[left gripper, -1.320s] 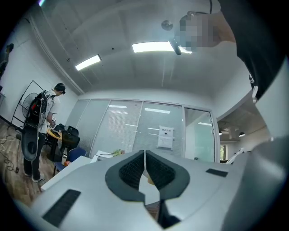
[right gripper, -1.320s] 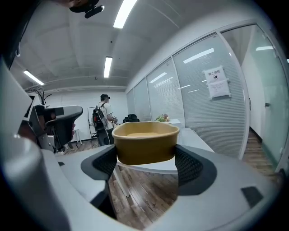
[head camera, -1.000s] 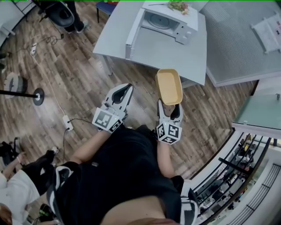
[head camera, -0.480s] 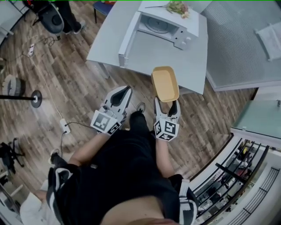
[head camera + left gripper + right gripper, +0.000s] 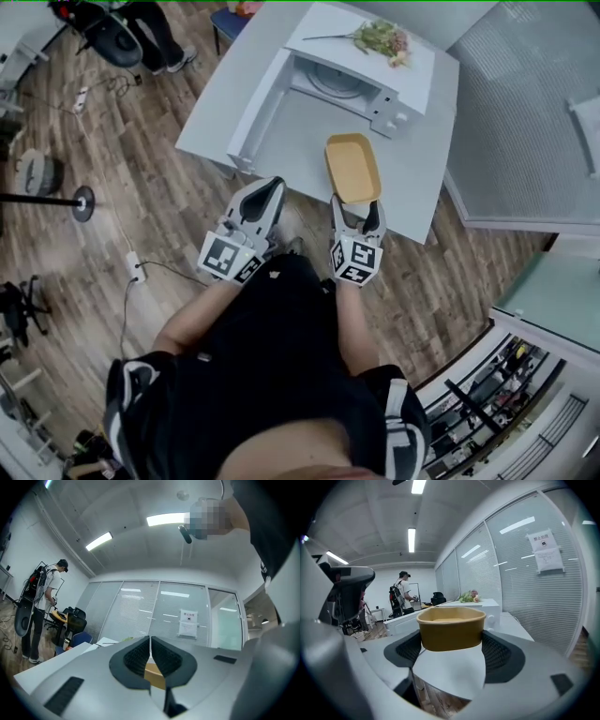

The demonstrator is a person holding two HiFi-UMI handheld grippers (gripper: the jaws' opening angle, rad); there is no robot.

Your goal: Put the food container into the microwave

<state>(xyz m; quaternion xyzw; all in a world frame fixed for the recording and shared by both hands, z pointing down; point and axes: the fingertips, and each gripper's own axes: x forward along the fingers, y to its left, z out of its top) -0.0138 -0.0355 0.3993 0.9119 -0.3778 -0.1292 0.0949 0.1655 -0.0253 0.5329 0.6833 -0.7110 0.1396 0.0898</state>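
1. The tan, smooth-walled oblong paper food container [image 5: 352, 167] is hanging above the grey table [image 5: 309, 131]. Its near end is hidden between the right gripper's [image 5: 357, 214] jaws, which are clamping it.
2. The left gripper [image 5: 259, 202] is hovering alongside, its ribbed black pads pressed together on nothing.
3. The boxy white microwave [image 5: 361, 70] is standing ahead with its door [image 5: 255, 112] swung open and greenery [image 5: 382, 37] lying on top.

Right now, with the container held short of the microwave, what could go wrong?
The right claw grips the food container only by its near end, so it may tilt or slip. The microwave door stands open toward the person; the container could clip it going in.
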